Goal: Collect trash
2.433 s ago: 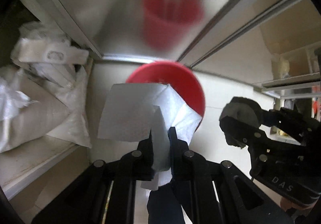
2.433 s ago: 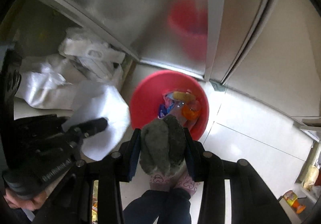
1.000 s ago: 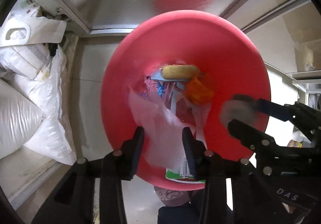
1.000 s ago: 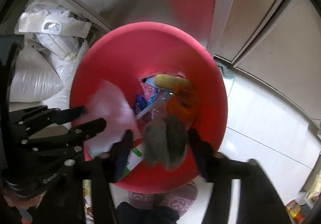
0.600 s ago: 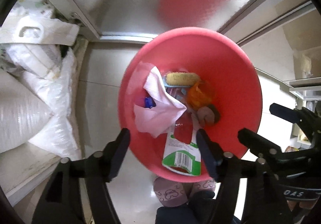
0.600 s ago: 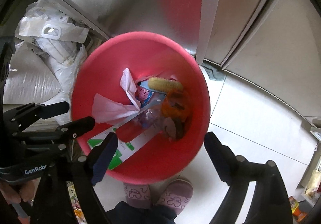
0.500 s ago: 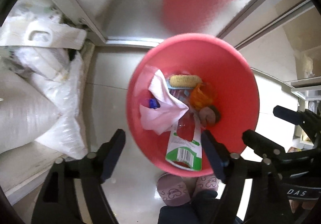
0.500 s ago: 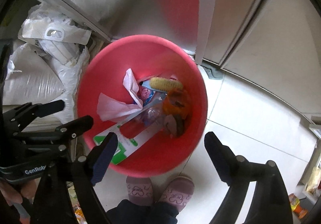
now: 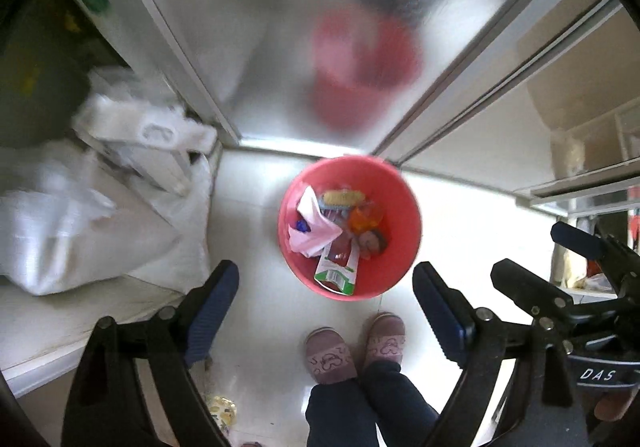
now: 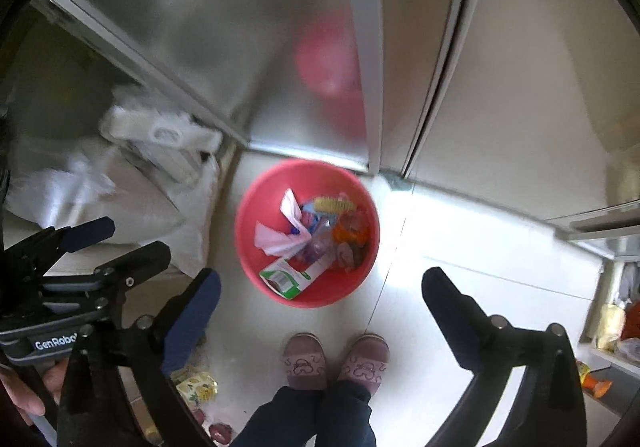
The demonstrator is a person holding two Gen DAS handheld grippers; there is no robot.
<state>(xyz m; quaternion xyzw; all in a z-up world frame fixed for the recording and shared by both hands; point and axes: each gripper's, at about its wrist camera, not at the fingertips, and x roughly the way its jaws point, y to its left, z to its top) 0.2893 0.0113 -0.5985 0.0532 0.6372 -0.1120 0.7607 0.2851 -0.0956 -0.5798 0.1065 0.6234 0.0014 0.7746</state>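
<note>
A storage corner of a home, by the look of it.

Pale glossy floor tiles run up to frosted sliding doors in metal frames, which throw back a red blur of the red bin standing on the floor before them. White woven sacks are heaped on a low ledge at the left, shelves with odds and ends stand at the right, and the person wears soft indoor slippers.
</note>
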